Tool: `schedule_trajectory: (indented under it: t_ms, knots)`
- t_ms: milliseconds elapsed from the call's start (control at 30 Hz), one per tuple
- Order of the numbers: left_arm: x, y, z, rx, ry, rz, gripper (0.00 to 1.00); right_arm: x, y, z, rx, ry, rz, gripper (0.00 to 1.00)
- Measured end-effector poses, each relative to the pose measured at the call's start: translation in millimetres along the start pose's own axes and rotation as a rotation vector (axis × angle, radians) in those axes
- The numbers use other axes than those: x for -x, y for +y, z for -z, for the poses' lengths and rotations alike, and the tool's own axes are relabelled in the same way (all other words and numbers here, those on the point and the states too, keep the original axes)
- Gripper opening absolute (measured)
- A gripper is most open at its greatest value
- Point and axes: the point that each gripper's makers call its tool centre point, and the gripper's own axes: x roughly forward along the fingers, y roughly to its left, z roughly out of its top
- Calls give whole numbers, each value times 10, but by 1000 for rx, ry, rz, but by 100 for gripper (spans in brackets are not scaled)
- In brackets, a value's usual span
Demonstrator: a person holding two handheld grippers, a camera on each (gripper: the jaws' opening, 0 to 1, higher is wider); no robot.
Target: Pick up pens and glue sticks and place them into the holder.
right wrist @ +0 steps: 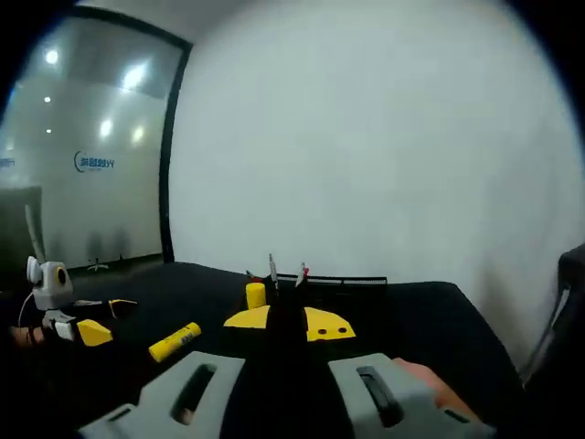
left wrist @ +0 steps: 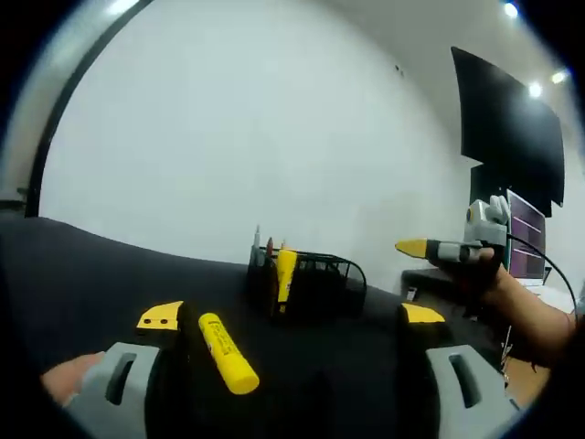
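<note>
A yellow glue stick (left wrist: 227,352) lies on the black table (left wrist: 82,274), between the wide-apart jaws of my left gripper (left wrist: 291,315), which is open and touches nothing. Behind it stands the black mesh holder (left wrist: 315,279) with an upright yellow glue stick (left wrist: 286,274) and a few pens (left wrist: 258,245) in it. My right gripper (left wrist: 411,247) hangs to the right of the holder, jaws together, empty. In the right gripper view, that gripper (right wrist: 285,322) points at the holder (right wrist: 352,282). The lying glue stick (right wrist: 175,341) is to the left, by the left gripper (right wrist: 108,318).
A white wall backs the table. A dark screen (left wrist: 507,128) hangs at the right above a desk with a monitor (left wrist: 528,242). A glass partition (right wrist: 82,155) stands at the left. A person's hand (left wrist: 498,283) holds the right gripper.
</note>
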Motion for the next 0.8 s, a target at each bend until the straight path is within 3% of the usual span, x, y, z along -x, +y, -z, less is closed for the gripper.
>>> schedule_trajectory:
  t_ms: [133, 267, 467, 800]
  knots:
    - [-6, 92, 46, 17, 56, -34, 80, 80, -37, 108, -16, 3, 8, 10]
    - [-6, 114, 58, -7, 46, -81, 70, 164, -65, 245, -28, 6, 16, 10]
    - [6, 84, 165, -92, 58, -137, 68, 290, 52, 498, -64, 17, 17, 10]
    - [4, 156, 268, -64, 49, -225, 62, 421, 260, 760, -33, 25, -31, 17]
